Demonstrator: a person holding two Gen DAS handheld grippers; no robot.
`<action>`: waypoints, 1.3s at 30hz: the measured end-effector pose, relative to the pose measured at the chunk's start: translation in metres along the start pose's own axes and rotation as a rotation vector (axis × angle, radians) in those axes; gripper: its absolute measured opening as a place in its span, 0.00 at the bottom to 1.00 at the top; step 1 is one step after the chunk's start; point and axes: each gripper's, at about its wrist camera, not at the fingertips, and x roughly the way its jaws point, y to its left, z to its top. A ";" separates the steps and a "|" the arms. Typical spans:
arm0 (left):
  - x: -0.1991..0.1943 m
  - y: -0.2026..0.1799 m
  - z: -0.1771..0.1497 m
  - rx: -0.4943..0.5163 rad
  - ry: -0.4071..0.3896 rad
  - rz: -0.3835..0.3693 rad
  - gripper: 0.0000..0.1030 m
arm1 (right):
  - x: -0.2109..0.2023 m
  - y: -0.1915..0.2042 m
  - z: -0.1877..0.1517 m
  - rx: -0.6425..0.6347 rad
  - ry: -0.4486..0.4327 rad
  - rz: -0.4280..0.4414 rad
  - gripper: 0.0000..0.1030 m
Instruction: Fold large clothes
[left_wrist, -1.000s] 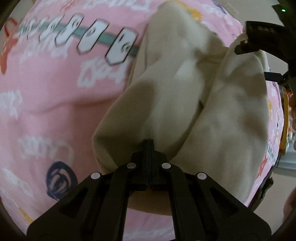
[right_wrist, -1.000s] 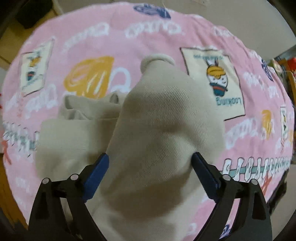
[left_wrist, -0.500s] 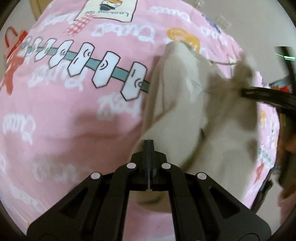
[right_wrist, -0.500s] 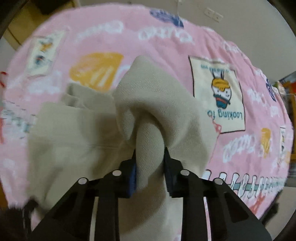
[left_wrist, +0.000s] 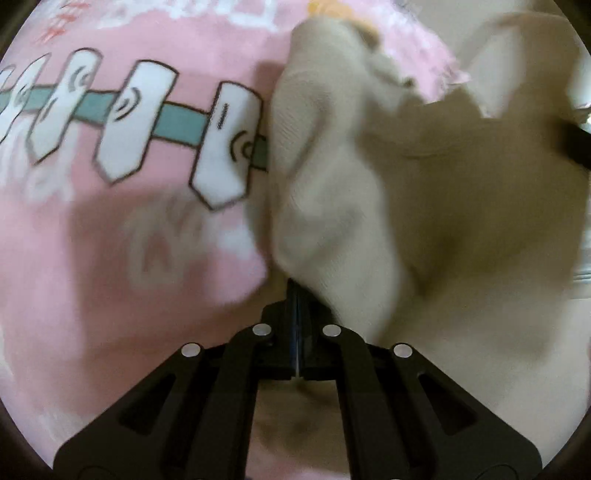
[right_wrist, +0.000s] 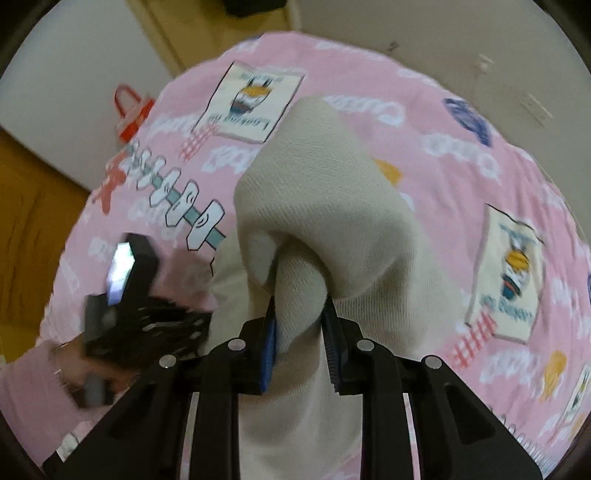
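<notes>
A large beige knit garment (right_wrist: 332, 206) lies bunched on a pink printed blanket (right_wrist: 461, 155). My right gripper (right_wrist: 301, 325) is shut on a thick fold of it, the blue pads (right_wrist: 269, 343) pressing from both sides, and the cloth is raised into a hump. In the left wrist view the garment (left_wrist: 424, 206) fills the right half. My left gripper (left_wrist: 297, 295) is shut, and the cloth's edge appears pinched at its tip. The left gripper (right_wrist: 125, 295) also shows at lower left in the right wrist view, held by a hand in a pink sleeve (right_wrist: 29, 380).
The blanket (left_wrist: 129, 258) carries cartoon prints and a teal-and-white strip (left_wrist: 177, 125). A red bag (right_wrist: 129, 110) sits past its far edge by a white wall. Wooden floor (right_wrist: 33, 229) lies to the left. The right gripper's dark edge (left_wrist: 576, 147) pokes in at the right.
My right jaws went from wide open around the cloth to shut on a bunched fold, then rose and rolled. The left gripper shifted across the blanket, staying shut, with the cloth.
</notes>
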 end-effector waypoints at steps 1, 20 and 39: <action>-0.009 -0.002 -0.010 -0.012 -0.011 -0.018 0.00 | 0.009 0.000 0.007 -0.006 0.018 0.001 0.21; -0.049 -0.051 -0.095 0.032 -0.073 0.167 0.00 | 0.123 -0.007 0.043 0.017 0.236 0.045 0.15; 0.019 -0.109 -0.088 0.146 -0.013 0.450 0.01 | -0.031 -0.047 -0.113 0.201 -0.115 0.262 0.18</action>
